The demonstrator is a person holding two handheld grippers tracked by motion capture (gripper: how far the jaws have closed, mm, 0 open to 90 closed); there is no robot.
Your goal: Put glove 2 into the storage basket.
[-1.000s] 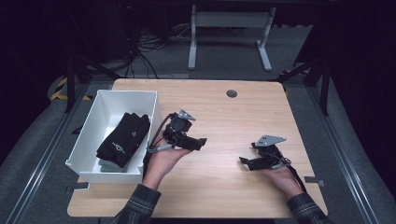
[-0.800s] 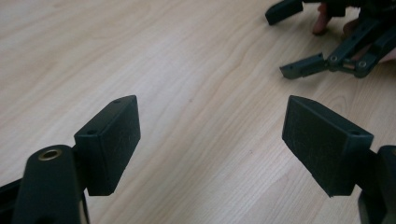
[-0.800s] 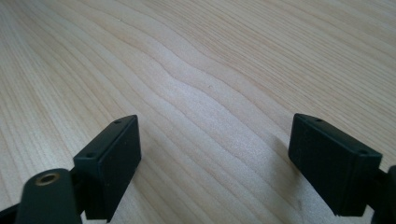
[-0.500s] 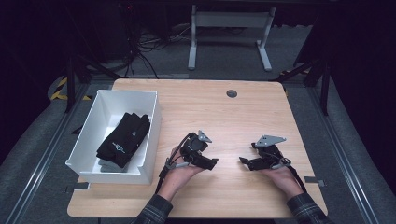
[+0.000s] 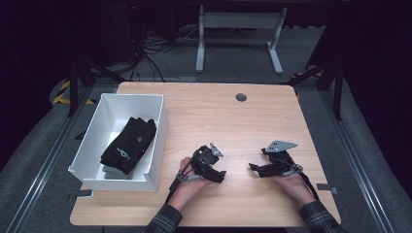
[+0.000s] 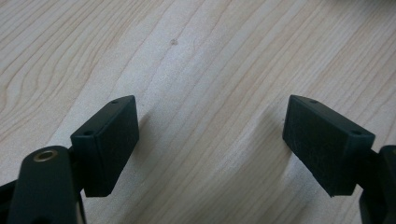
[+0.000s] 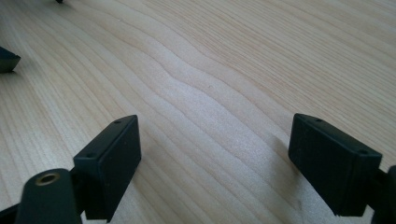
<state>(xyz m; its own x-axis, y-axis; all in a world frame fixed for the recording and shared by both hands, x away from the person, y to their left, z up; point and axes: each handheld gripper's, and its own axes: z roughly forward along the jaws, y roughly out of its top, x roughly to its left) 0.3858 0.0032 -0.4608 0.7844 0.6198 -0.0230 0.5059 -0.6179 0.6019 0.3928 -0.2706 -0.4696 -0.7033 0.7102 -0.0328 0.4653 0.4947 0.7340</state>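
A: Dark room around a pale wooden table (image 5: 252,116); grey floor, a metal stand's legs (image 5: 238,43) behind, cables (image 5: 145,53) at the far left.

B: Change against the earlier pictures?

A: Left hand-held gripper (image 5: 219,176) has come away from beside the white bin (image 5: 92,145) and down toward the near middle of the table. It now sits low over bare wood, roughly level with the right hand-held gripper (image 5: 253,168). The right one has kept its place.

B: Jaw state, left?

A: Left gripper view: both pads (image 6: 112,140) stand wide apart, only wood grain between them. Nothing held.

B: Right?

A: Same reading. Right gripper view: pads (image 7: 114,158) spread wide, bare table between them, nothing gripped. A black tip (image 7: 7,58) of the other gripper shows at the left edge of that view.

B: The two relative to each other?

A: Tips point toward one another across a gap of bare wood, near but apart.

B: Where are the gloves?

A: Black gloves (image 5: 130,143) lie inside the bin, on something grey (image 5: 112,171) at the near end. Bin stands at the table's left edge, unchanged. Left hand-held gripper is now well apart from it.

B: Other surface notes?

A: Round dark grommet (image 5: 241,97) near the far edge.
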